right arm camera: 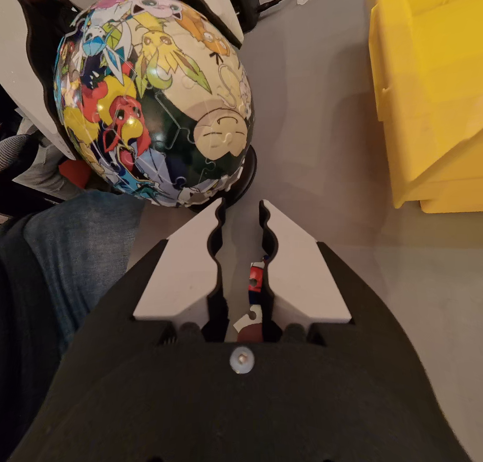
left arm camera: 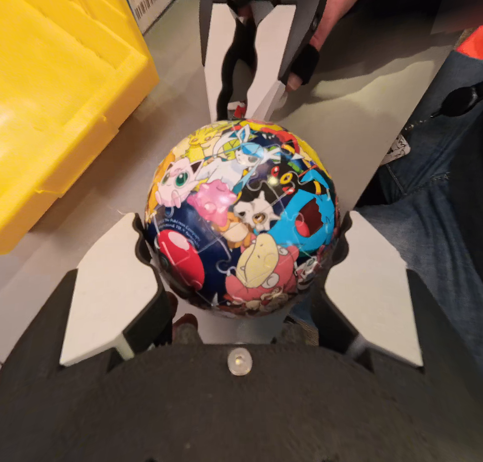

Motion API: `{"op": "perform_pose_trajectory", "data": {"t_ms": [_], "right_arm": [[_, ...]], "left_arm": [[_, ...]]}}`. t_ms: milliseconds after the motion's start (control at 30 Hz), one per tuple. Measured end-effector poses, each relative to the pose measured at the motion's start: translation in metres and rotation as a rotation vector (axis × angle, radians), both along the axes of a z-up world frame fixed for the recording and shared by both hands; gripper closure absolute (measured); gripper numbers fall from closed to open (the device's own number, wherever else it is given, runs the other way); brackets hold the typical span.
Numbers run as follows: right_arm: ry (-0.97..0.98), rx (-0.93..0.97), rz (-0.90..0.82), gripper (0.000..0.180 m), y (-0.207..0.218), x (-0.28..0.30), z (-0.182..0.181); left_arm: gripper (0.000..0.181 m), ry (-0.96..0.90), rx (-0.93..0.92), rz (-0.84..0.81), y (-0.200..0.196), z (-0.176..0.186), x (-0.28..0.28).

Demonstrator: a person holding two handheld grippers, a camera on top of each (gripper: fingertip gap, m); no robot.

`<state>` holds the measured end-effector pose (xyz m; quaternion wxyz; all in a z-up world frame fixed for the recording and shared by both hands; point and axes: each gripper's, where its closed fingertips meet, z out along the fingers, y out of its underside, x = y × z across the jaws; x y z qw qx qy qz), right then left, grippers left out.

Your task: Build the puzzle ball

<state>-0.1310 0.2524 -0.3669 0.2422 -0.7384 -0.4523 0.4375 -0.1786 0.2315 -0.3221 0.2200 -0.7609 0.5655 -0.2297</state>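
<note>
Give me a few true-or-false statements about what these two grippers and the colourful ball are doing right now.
1. The left gripper clamps the puzzle ball between its fingers. True.
2. The right gripper is empty. False: a small red, white and blue puzzle piece sits against one of its fingers, and I cannot tell whether the fingers pinch it.
3. A yellow bin stands on the grey table beside the ball. True.
4. The right gripper's fingers are wrapped around the ball. False: its tips are beside the ball, not around it.
5. The ball is plain white. False: it is covered with colourful cartoon creatures.
</note>
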Motion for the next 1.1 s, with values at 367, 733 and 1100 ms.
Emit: {"op": "perform_pose_trajectory", "data": {"t_ms": [367, 733, 1100], "right_arm": [[0.019, -0.016, -0.006, 0.158, 0.001, 0.001, 0.002], [0.032, -0.02, -0.01, 0.157, 0.002, 0.003, 0.004], [0.044, 0.01, 0.039, 0.155, -0.006, 0.005, 0.007]], "left_arm": [[0.034, -0.042, 0.099, 0.007, -0.001, 0.004, -0.006], [0.042, -0.091, 0.285, -0.042, 0.003, 0.001, 0.001], [0.043, -0.161, 0.054, 0.008, 0.007, 0.001, -0.006]]}}
